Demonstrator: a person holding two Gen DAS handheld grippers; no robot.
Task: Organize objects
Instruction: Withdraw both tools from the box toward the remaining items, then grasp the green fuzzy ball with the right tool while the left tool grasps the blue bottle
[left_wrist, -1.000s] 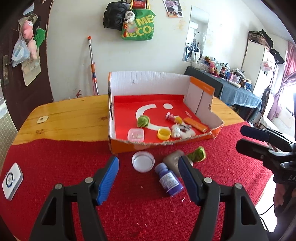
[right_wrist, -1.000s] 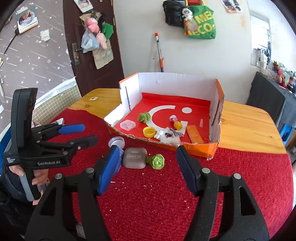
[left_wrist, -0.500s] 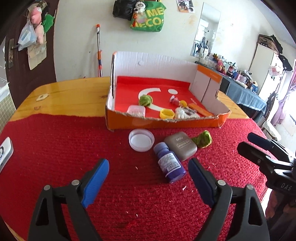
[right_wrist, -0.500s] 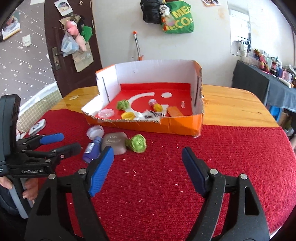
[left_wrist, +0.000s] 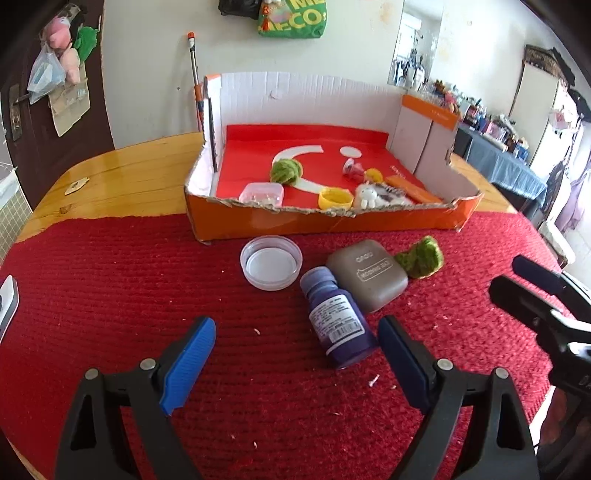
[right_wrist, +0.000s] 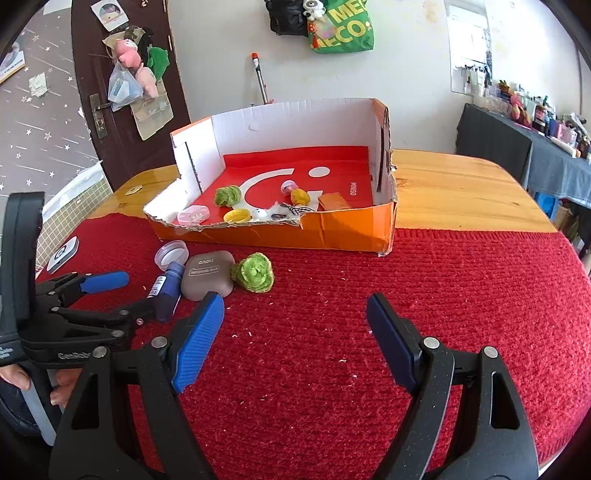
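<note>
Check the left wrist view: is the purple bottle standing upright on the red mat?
No, the purple bottle lies on its side on the red mat, its cap toward the orange box.

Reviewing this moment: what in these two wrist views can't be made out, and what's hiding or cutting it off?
- White device: left wrist view, cut off by the left edge of the picture.
- Purple bottle: right wrist view, its lower end hidden behind the left gripper.
- Purple bottle label: left wrist view, print too small to read.
- Small items in the orange box: both views, partly hidden by the torn front wall.
</note>
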